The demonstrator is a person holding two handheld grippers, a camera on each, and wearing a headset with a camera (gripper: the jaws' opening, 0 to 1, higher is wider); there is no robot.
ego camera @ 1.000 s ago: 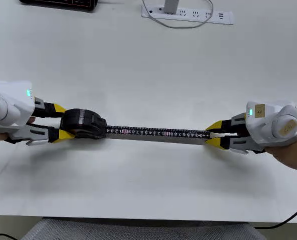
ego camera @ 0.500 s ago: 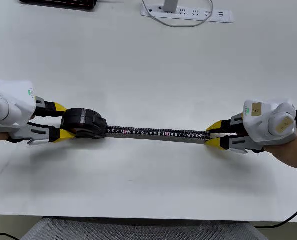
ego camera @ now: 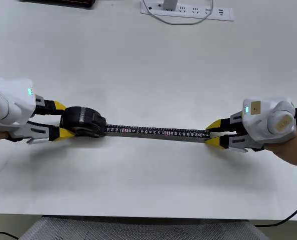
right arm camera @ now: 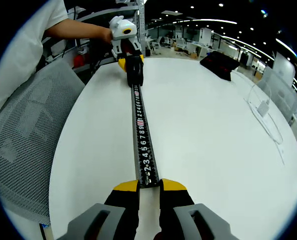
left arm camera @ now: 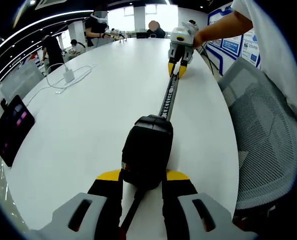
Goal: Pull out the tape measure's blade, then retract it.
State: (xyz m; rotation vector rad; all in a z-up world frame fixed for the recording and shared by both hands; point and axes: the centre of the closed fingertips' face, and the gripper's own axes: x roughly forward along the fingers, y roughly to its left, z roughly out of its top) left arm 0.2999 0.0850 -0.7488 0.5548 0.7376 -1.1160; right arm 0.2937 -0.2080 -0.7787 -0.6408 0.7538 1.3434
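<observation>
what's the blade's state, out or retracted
Out: the blade stretches from the case in the left gripper to the right gripper.

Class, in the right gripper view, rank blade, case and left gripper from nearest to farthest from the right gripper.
1. The blade: held by the right gripper.
2. The case: at the blade's far end.
3. The left gripper: beyond, gripping the case.

Black tape measure (ego camera: 82, 121); dark blade (ego camera: 156, 132), white numerals; white table (ego camera: 138, 65).
</observation>
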